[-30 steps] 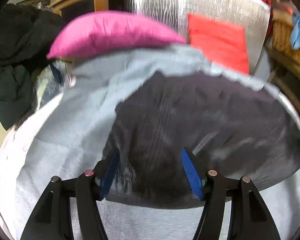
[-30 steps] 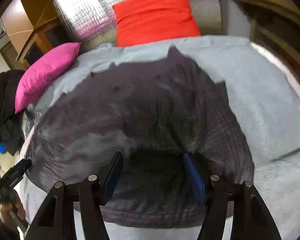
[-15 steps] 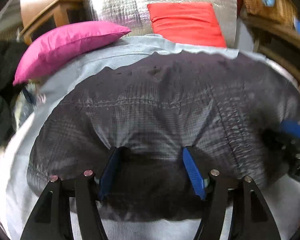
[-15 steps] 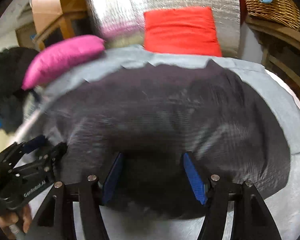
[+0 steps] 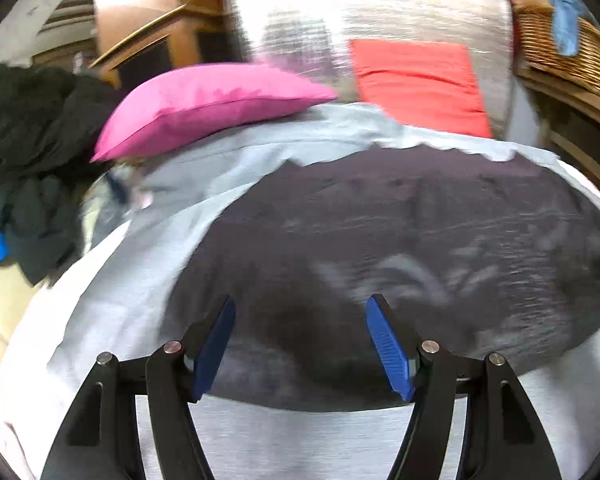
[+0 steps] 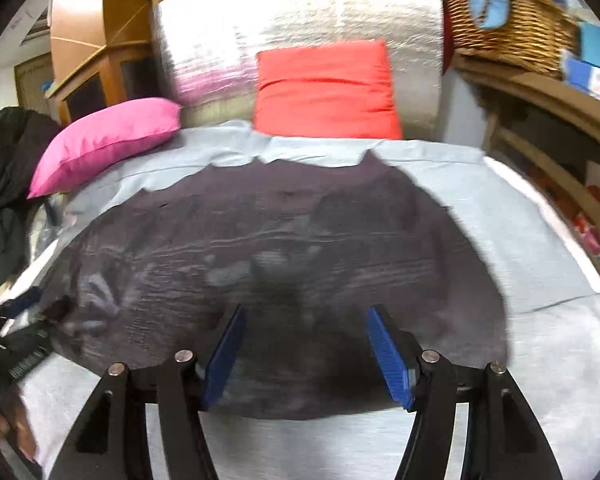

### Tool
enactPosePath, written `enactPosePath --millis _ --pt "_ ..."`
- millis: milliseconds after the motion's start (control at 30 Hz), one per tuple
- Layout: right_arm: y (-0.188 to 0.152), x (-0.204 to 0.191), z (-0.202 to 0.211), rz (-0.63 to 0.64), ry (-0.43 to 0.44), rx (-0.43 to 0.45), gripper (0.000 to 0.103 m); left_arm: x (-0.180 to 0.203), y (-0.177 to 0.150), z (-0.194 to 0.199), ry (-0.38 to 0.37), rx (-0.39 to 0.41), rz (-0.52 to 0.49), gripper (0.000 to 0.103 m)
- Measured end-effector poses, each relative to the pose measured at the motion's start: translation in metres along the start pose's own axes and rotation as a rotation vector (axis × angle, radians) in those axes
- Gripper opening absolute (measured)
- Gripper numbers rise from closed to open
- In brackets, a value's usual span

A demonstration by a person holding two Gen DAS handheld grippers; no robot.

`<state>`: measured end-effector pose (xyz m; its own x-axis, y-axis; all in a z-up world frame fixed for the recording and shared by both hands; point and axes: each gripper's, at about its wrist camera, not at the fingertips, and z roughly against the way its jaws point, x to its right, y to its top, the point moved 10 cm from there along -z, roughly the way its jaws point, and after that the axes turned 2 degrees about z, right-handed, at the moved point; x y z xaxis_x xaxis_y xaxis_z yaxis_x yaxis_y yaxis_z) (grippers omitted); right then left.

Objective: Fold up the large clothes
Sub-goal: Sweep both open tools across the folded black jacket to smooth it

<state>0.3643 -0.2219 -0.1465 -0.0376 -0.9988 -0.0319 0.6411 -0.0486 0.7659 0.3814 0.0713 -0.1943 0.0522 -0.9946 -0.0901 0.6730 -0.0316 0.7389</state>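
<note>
Dark grey garment [image 6: 284,248] is seen spread flat on the light grey sheet [image 6: 520,240], w/ its near hem between both grippers' blue pads. Left gripper [image 5: 300,340] is held wide apart above the hem, nothing gripped. Right gripper [image 6: 304,348] likewise spread wide, empty. Pink pillow [image 5: 204,108] & red cushion [image 6: 326,90] are seen at the far edge.

far edge: pink pillow [image 6: 108,140], red cushion [image 6: 326,92] | right: bare sheet [image 6: 520,240]
</note>
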Motion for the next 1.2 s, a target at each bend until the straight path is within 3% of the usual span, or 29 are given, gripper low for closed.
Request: enactPosePath --millis 100,200,367,433,533,633,733,833,900,1100,1200 --pt "-0.015 0.029 -0.015 -0.058 -0.038 -0.048 0.068 -0.011 -0.02 -0.025 0.02 -0.073 0.006 0.071" --pt "-0.031 0.037 -0.033 -0.031 -0.041 -0.091 0.068 -0.006 -0.023 -0.031 0.058 -0.052 -0.063 0.072" --pt "-0.033 0.038 -0.039 -0.044 -0.04 -0.121 0.069 -0.005 -0.022 -0.032 0.058 -0.059 -0.056 0.072" --pt "-0.027 0.037 -0.037 -0.038 -0.044 -0.129 0.069 -0.007 -0.02 -0.017 0.045 -0.063 -0.025 0.071" --pt "-0.01 0.037 -0.026 -0.07 -0.026 -0.107 0.07 -0.004 0.0 0.007 -0.001 -0.004 0.037 0.071" --pt "0.016 0.011 -0.01 -0.049 0.04 -0.044 0.07 0.023 0.018 0.018 -0.054 0.033 0.002 0.072" --pt "0.03 -0.017 -0.022 0.01 0.06 -0.044 0.07 0.053 0.025 0.016 -0.086 0.04 -0.033 0.072" --pt "0.023 -0.031 -0.047 0.024 0.081 -0.111 0.07 0.078 0.012 -0.004 -0.103 -0.021 -0.086 0.072" --pt "0.002 -0.032 -0.073 0.044 0.052 -0.206 0.071 0.085 -0.007 -0.027 -0.088 -0.096 -0.12 0.072" --pt "-0.003 -0.034 -0.087 0.096 0.015 -0.232 0.072 0.085 -0.012 -0.04 -0.093 -0.127 -0.117 0.075" --pt "0.005 -0.034 -0.087 0.088 0.023 -0.235 0.071 0.076 -0.001 -0.029 -0.137 -0.147 -0.082 0.074"
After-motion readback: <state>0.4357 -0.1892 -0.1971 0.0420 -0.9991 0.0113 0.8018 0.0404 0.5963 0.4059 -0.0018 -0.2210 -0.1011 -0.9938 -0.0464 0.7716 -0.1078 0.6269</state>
